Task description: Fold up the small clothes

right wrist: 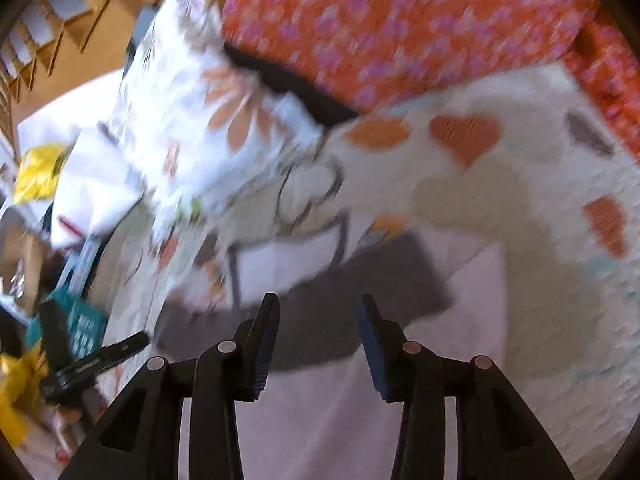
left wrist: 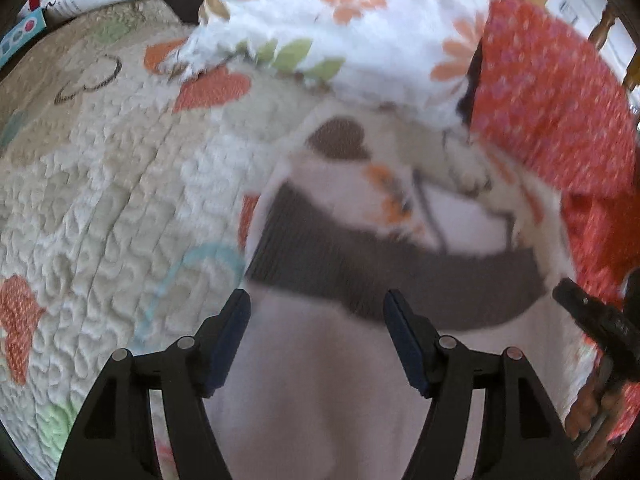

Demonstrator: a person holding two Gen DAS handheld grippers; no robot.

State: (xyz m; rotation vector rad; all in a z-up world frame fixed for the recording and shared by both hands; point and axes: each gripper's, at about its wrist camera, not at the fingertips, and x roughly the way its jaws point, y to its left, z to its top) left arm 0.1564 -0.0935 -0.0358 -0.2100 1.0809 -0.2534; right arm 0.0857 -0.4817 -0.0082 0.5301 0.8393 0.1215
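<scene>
A small pale pink garment (left wrist: 320,380) with a dark brown ribbed band (left wrist: 380,276) lies flat on a quilted bedspread (left wrist: 100,208). My left gripper (left wrist: 316,304) is open and empty just above the pink cloth, near the band. The right wrist view shows the same garment (right wrist: 320,420) and its band (right wrist: 320,320). My right gripper (right wrist: 318,308) is open and empty over it. The right gripper's finger (left wrist: 592,312) shows at the right edge of the left wrist view. Both views are motion-blurred.
A white floral pillow (left wrist: 360,32) and a red patterned cushion (left wrist: 552,92) lie at the far side of the bed. Bags and boxes (right wrist: 44,172) and a teal basket (right wrist: 84,328) sit beyond the bed's left side in the right wrist view.
</scene>
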